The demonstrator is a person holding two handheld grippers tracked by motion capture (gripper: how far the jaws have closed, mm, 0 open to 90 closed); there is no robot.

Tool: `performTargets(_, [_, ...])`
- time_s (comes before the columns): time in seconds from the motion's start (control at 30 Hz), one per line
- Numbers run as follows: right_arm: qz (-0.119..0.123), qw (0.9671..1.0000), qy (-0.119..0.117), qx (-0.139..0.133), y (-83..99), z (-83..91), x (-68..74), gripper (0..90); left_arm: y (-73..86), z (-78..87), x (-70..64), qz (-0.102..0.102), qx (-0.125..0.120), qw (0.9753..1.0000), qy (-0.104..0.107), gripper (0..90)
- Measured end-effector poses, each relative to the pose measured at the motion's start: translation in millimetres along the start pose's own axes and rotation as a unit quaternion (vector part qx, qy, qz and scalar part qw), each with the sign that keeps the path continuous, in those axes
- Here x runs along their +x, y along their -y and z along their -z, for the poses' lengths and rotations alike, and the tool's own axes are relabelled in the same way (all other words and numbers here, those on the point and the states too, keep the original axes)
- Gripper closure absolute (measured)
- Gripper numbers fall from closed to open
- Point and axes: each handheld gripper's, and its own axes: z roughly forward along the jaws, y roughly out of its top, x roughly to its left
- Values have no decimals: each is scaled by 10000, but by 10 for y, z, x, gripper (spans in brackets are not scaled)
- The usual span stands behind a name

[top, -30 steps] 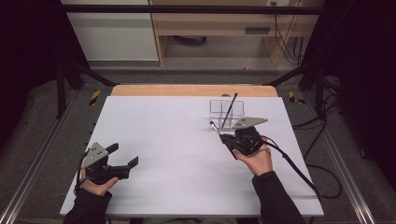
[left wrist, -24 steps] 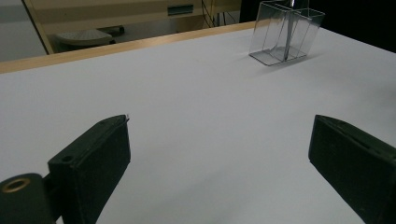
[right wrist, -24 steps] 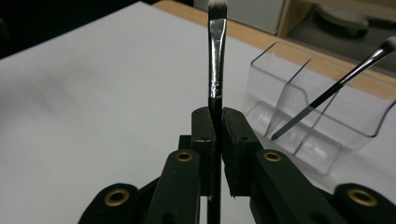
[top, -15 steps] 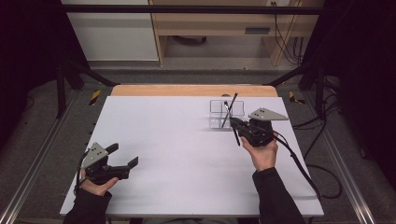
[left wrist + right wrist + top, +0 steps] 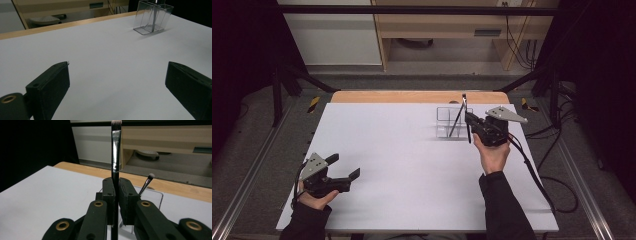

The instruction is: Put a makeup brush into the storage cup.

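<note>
Your right claw (image 5: 115,195) pinches the brush (image 5: 115,157) upright, bristles up, just beside the clear organizer (image 5: 448,122), probably so it slots in handle-first beside the brush already there. Your left claw (image 5: 348,167) rests open on the table (image 5: 412,165).

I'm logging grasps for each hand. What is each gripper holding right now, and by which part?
The right gripper is shut on a makeup brush, clamped on its dark handle below the metal ferrule, bristles up. The left gripper is open and holds nothing.
</note>
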Motion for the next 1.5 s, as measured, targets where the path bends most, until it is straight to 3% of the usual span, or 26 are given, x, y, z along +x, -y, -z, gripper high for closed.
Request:
performTargets(0.37, [-164,9995,174,-197,-158,-166,-107,840,-4,13,12,-4,-21,10000,-3,51])
performTargets(0.53, [-226,9993,109,-293,-195,-292,-139,839,-7,15,12,-9,-26,10000,-9,51])
performTargets(0.93, [-334,9986,54,-397,-206,-565,-196,839,-12,21,10,-2,-74,10000,-13,50])
performTargets(1.5, [-497,9974,235,-466,-202,-866,-309,839,-37,46,13,1,-147,9999,26,49])
